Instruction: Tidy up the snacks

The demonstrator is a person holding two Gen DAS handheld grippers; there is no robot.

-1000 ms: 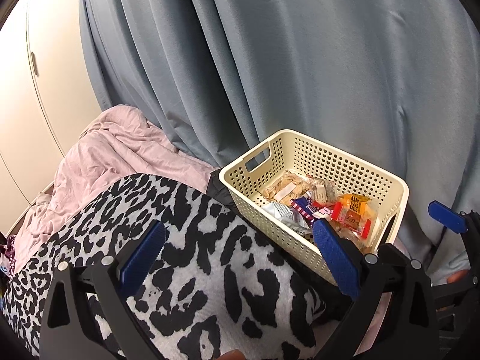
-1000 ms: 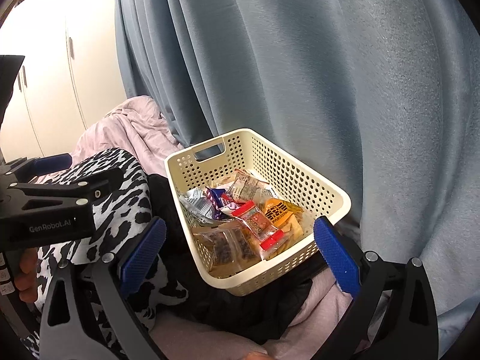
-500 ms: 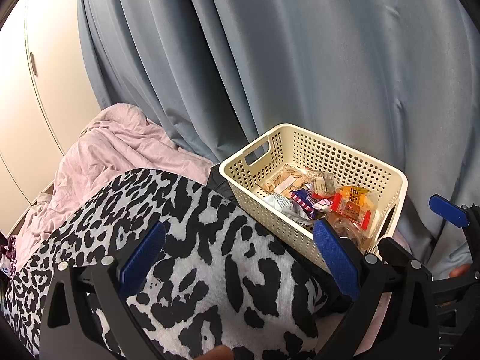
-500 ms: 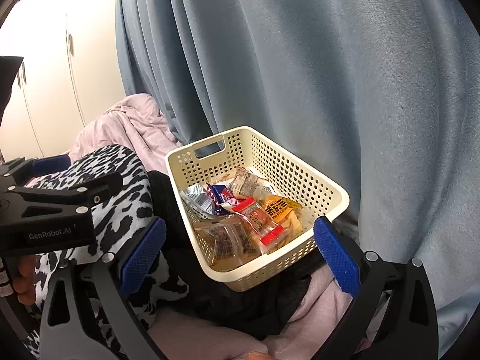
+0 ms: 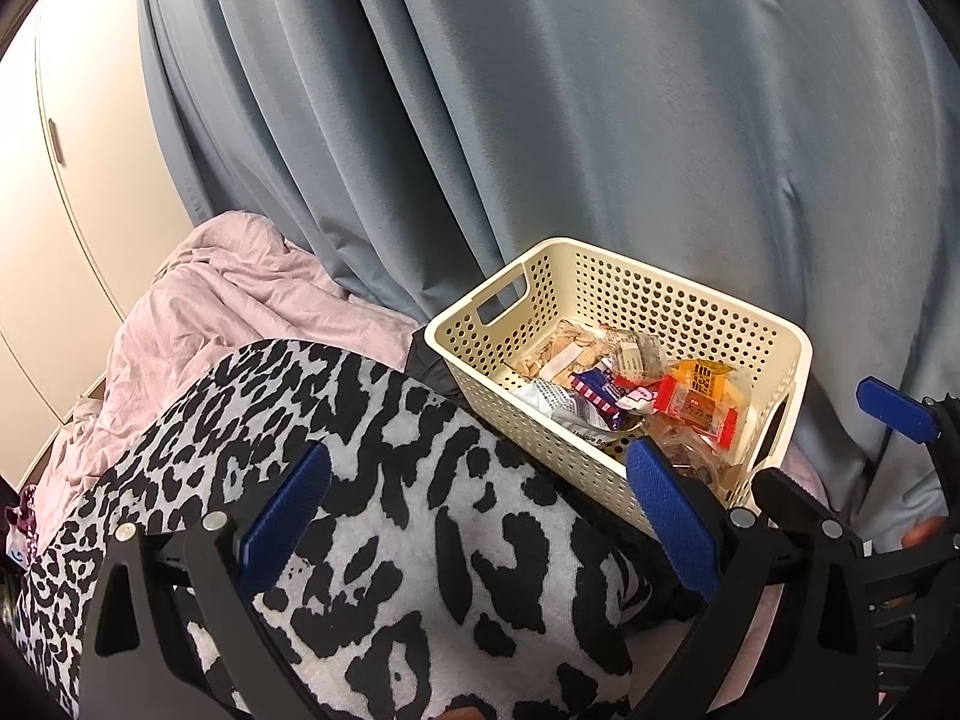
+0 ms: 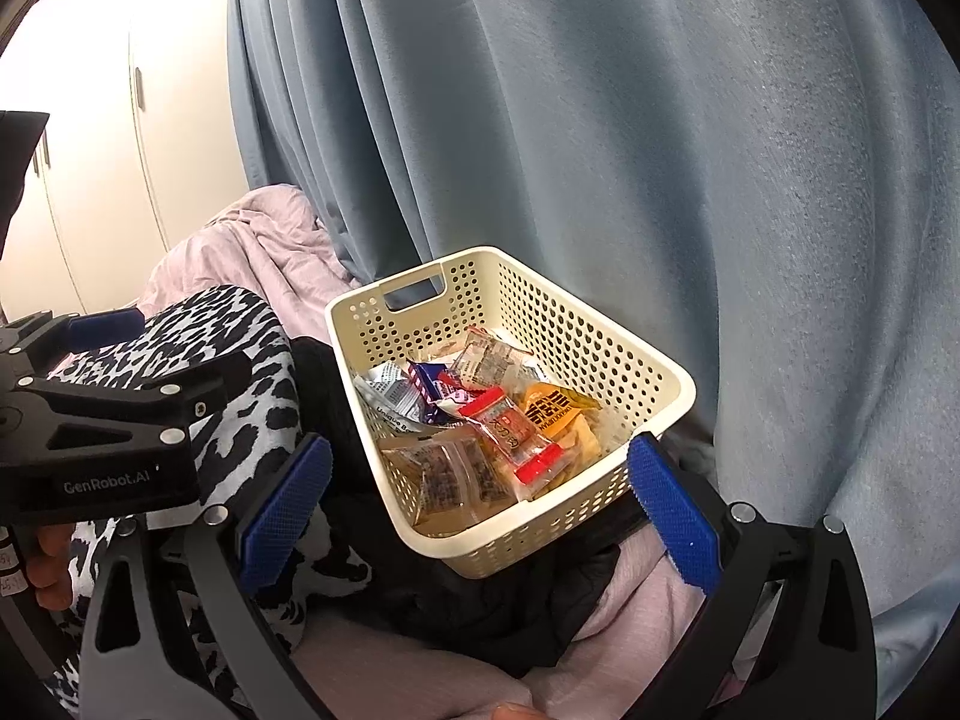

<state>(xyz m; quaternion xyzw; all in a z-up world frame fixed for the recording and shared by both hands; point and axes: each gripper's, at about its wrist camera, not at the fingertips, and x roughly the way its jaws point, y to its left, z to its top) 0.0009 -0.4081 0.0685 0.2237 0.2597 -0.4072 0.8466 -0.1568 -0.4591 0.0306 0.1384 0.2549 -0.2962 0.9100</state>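
Note:
A cream perforated basket (image 5: 672, 300) (image 6: 600, 348) rests on bedding against a grey-blue curtain. It holds several wrapped snacks, among them a red-and-clear packet (image 6: 510, 426) (image 5: 699, 411), an orange packet (image 6: 555, 411) and a blue-and-white wrapper (image 5: 591, 393). My left gripper (image 5: 474, 510) is open over a leopard-print blanket (image 5: 390, 480), with the basket just beyond its right finger. In front of the basket's near end my right gripper (image 6: 474, 504) is open, nothing between its fingers. The left gripper's body (image 6: 102, 426) shows at the left of the right wrist view.
Grey-blue curtain (image 5: 600, 120) hangs right behind the basket. A crumpled pink sheet (image 5: 228, 300) lies left of it, with white wardrobe doors (image 5: 66, 210) beyond. A black garment (image 6: 492, 606) lies under the basket's near end. A person's fingers (image 6: 45, 564) hold the left gripper.
Both views have crept slightly closer to the basket, which sits a little lower and larger in frame. Both grippers stay open and nothing has been picked up.

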